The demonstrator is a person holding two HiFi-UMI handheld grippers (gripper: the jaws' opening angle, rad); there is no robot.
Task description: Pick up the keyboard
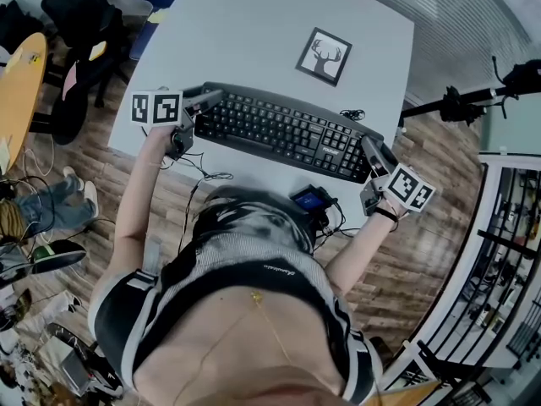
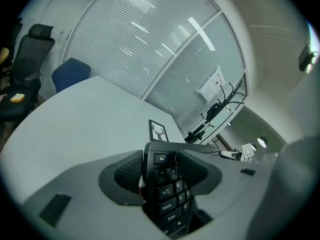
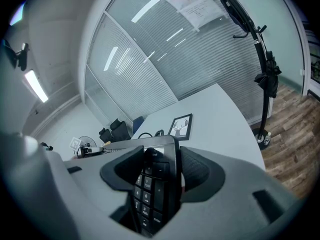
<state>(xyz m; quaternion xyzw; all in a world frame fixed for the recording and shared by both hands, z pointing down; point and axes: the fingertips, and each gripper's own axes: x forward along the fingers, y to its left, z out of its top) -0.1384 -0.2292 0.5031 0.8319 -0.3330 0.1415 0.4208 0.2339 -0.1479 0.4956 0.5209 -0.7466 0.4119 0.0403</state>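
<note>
A black keyboard [image 1: 283,131] lies crosswise over the front part of the pale grey table [image 1: 254,32]. My left gripper [image 1: 207,100] is shut on its left end; in the left gripper view the dark pads [image 2: 127,176] clamp the end with the Esc key [image 2: 167,194]. My right gripper [image 1: 372,150] is shut on the right end, and in the right gripper view the number-pad end [image 3: 150,184] sits between the pads [image 3: 197,171]. Whether the keyboard rests on the table or hangs just above it I cannot tell.
A framed deer picture [image 1: 325,56] lies on the table behind the keyboard. A small device with a blue screen [image 1: 309,200] and cables [image 1: 203,172] sit at the near table edge. Chairs [image 1: 76,7] stand at the left, a black stand [image 1: 461,104] at the right.
</note>
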